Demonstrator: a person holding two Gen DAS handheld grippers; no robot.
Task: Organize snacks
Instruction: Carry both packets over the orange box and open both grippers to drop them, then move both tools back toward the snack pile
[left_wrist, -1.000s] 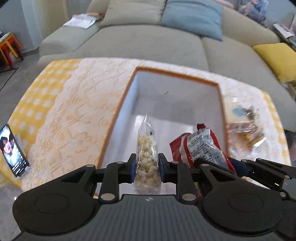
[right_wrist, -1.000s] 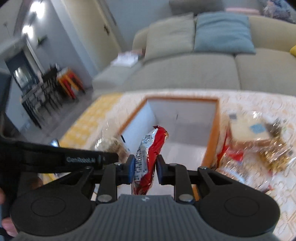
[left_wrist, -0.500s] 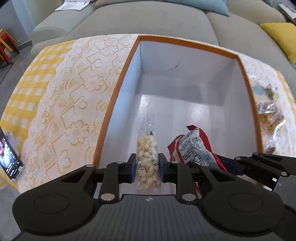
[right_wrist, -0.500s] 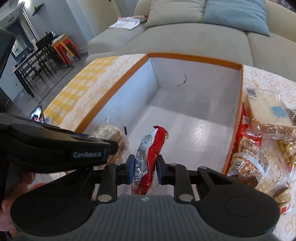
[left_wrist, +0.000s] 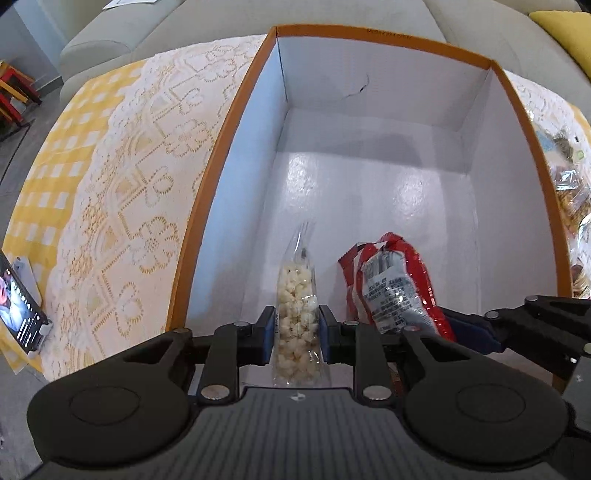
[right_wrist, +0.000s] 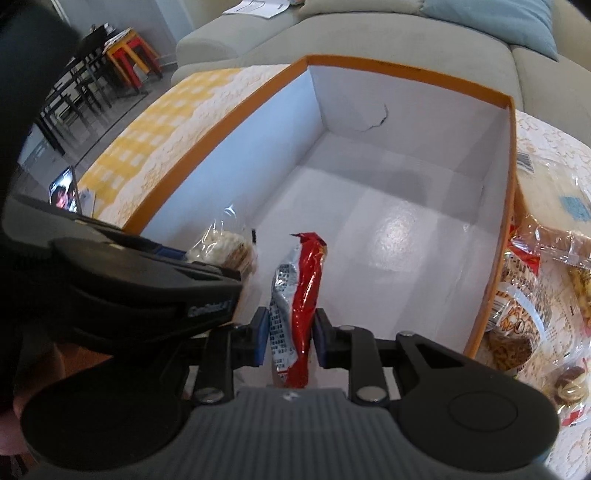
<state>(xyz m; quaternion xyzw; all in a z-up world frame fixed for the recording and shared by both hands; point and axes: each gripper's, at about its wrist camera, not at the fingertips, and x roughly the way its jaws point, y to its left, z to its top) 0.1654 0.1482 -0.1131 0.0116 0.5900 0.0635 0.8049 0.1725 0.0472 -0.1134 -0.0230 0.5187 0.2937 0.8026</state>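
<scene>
My left gripper (left_wrist: 297, 326) is shut on a clear bag of white puffed snacks (left_wrist: 297, 295), held over the near end of an open white box with an orange rim (left_wrist: 207, 177). My right gripper (right_wrist: 290, 338) is shut on a red and silver snack packet (right_wrist: 301, 291), also held over the box's near end (right_wrist: 221, 136). The red packet (left_wrist: 391, 291) shows to the right of the clear bag in the left wrist view. The clear bag (right_wrist: 225, 251) and the left gripper (right_wrist: 147, 280) show at the left in the right wrist view. The box floor is bare.
The box stands on a table with a yellow check cloth and white lace (left_wrist: 122, 177). Several loose snack packets (right_wrist: 546, 266) lie right of the box. A phone with a lit screen (left_wrist: 18, 314) leans at the table's left edge. A beige sofa (right_wrist: 369, 33) stands behind.
Both grippers have moved forward and down over the box with their snacks held, so the box now fills both views.
</scene>
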